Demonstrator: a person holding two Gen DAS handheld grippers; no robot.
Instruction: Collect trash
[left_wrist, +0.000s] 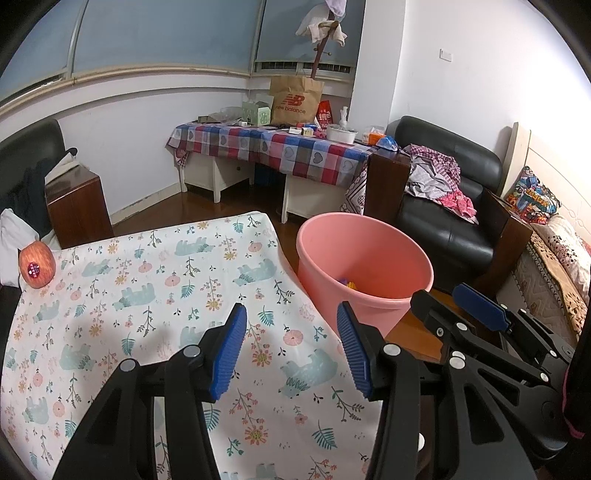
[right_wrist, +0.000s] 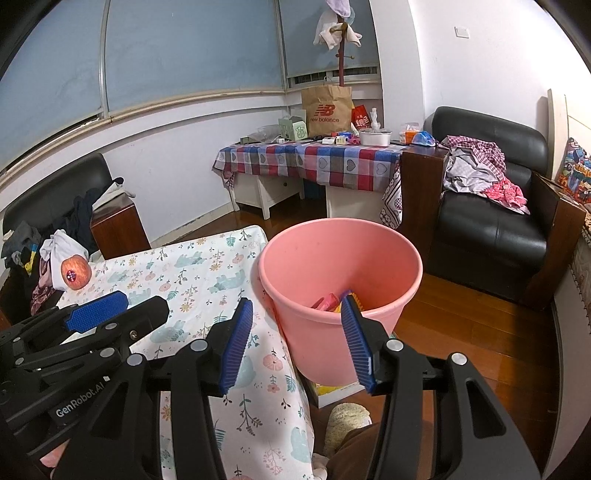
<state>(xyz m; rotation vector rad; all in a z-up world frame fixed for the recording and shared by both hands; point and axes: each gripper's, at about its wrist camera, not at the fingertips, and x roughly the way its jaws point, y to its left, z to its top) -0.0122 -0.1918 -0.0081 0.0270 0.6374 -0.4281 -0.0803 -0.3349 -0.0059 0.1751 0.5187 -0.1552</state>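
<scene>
Both claws hang open and empty, left claw (left_wrist: 291, 350) over the table (left_wrist: 147, 295), right claw (right_wrist: 295, 343) facing the pink bucket (right_wrist: 340, 280) where colourful trash (right_wrist: 328, 302) already sits, parked beside the table's edge for easy drops.

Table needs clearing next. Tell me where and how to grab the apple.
Grip the apple across its round middle, coming from above with jaws wide. It sits at the table's far left corner, cloth bundled close behind, so the top is probably freest.
</scene>
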